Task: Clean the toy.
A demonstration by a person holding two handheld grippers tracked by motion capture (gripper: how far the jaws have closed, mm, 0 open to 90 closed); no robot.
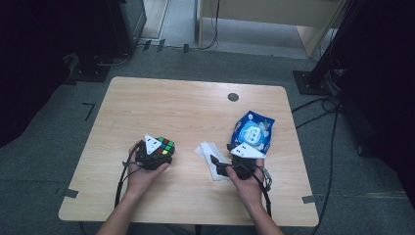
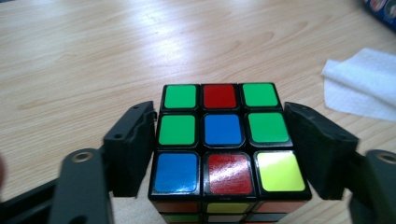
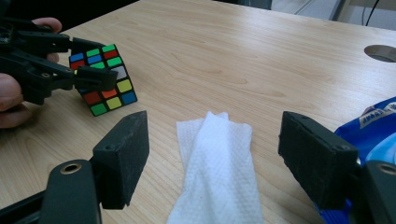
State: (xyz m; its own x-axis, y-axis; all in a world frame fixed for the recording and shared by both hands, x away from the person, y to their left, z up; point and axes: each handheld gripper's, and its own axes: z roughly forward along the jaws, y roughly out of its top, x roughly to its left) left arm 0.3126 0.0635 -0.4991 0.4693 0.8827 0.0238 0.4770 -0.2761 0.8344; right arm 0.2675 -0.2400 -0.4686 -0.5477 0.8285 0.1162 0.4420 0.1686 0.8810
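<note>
A person works at a pale wooden worktop (image 1: 195, 103), one tool in each hand. The left tool (image 1: 157, 152) stands around a scrambled puzzle cube (image 2: 224, 140) that rests on the worktop at the near left. In the left gripper view the two black jaws flank the cube's sides: the left-hand jaw lies right against the cube's edge, while a narrow gap shows at the right-hand jaw, so the grip reads as released rather than clenched. The cube's top face shows green, red, blue and yellow squares (the near row runs blue, red, yellow).

The right tool (image 3: 212, 163) is held just above the worktop at the near right, its jaws spread wide with nothing pressed between them. Under that gap lies a crumpled white tissue (image 3: 217, 168), flat on the wood. Just beside it, toward the worktop's right edge, sits a blue packet (image 1: 253, 132) with white print. In the right gripper view the cube appears farther off, at the upper left, inside the left tool's jaws, with fingers (image 3: 46, 23) behind it.
</note>
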